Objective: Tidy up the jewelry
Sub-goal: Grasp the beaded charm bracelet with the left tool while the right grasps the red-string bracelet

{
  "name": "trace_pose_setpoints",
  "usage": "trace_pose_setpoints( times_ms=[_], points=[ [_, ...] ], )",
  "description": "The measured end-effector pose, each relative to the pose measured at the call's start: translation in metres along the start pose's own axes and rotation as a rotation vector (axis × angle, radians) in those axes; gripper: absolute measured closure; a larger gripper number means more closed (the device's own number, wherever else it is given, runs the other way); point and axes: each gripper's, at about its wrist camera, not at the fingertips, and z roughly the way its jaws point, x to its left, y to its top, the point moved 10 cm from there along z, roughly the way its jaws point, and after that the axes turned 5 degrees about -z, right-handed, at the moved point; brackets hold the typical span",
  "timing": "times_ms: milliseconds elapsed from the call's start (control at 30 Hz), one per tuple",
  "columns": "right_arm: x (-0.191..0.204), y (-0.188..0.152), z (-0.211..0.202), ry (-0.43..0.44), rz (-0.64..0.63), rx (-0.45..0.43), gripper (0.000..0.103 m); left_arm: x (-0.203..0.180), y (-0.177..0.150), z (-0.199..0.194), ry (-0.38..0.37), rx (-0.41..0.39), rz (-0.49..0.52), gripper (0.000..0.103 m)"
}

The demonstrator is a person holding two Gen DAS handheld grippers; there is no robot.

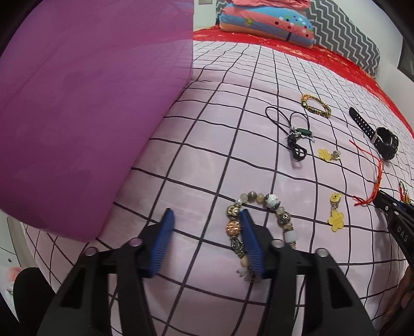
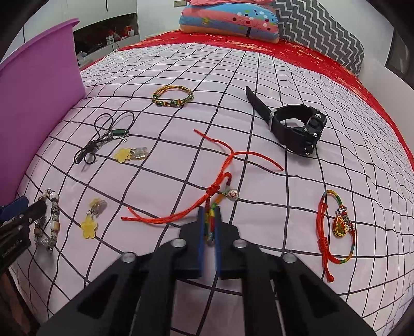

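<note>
While the bed (image 2: pixel 258 85) fills both views with its pink checked cover, only the right wrist view shows the purple bin (image 2: pixel 38 108) whole enough to see its rim, at the upper left of the frame; in the left wrist view the same bin is a broad purple wall over the upper left. At the top of both frames lie a striped pillow (image 2: pixel 230 19) and a grey zigzag cushion (image 2: pixel 323 31).

Right of centre in the right wrist view a black watch (image 2: pixel 297 126) lies on the cover; the left wrist view shows it small at the right edge. The right tool (image 2: pixel 209 230), low in the centre, is closed on the multicoloured part of a red cord bracelet (image 2: pixel 181 217), whose loose ends trail up and to the left across the cover. A second red cord bracelet with a charm (image 2: pixel 339 227), at the lower right, shows clearly only in this view.

In the left wrist view the left tool (image 1: pixel 207 219) stands wide apart, its right blue finger (image 1: pixel 252 245) lying over a beaded bracelet (image 1: pixel 269 200) at the lower centre. Further up lie a black cord charm (image 1: pixel 295 134) and a woven green-yellow bracelet (image 1: pixel 314 104). Smallest are two yellow flower earrings (image 1: pixel 335 219), (image 1: pixel 324 153).
</note>
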Motion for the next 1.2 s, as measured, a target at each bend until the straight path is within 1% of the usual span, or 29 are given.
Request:
trace_pose_setpoints(
  times_ms=[33,67,100,133,167,267,333,433,633,867,1200],
  points=[
    [0.001,0.0,0.0,-0.005,-0.004,0.0,0.097,-0.001,0.0,-0.001,0.001,-0.002,0.008,0.064],
    [0.001,0.0,0.0,-0.005,-0.003,0.0,0.097,-0.002,-0.001,-0.001,0.004,-0.002,0.017,0.072],
    [0.001,0.0,0.0,-0.004,-0.001,0.0,0.097,-0.005,-0.002,-0.002,0.005,-0.001,0.03,0.083],
    [0.001,0.0,-0.001,0.0,0.003,0.0,0.097,-0.008,-0.003,-0.003,-0.001,0.002,0.038,0.089],
    [0.001,0.0,-0.002,0.006,0.009,0.0,0.097,-0.008,-0.004,-0.003,-0.003,0.005,0.04,0.092],
    [0.0,0.0,-0.004,0.02,0.022,-0.002,0.098,-0.009,-0.005,-0.005,-0.04,0.011,0.026,0.092],
    [0.0,-0.001,-0.007,0.045,0.038,-0.007,0.098,-0.01,-0.005,-0.008,-0.103,0.027,-0.002,0.092],
    [0.002,-0.004,-0.013,0.081,0.068,-0.01,0.098,-0.016,-0.008,-0.011,-0.159,0.053,0.002,0.092],
    [0.007,-0.006,-0.035,0.11,0.089,-0.037,0.098,-0.025,-0.009,-0.032,-0.227,0.054,0.016,0.092],
    [0.01,-0.002,-0.071,0.129,0.1,-0.081,0.098,-0.03,0.0,-0.06,-0.259,0.034,0.034,0.092],
    [0.022,0.005,-0.112,0.142,0.096,-0.133,0.098,-0.028,0.019,-0.109,-0.28,-0.045,0.06,0.092]
  ],
)
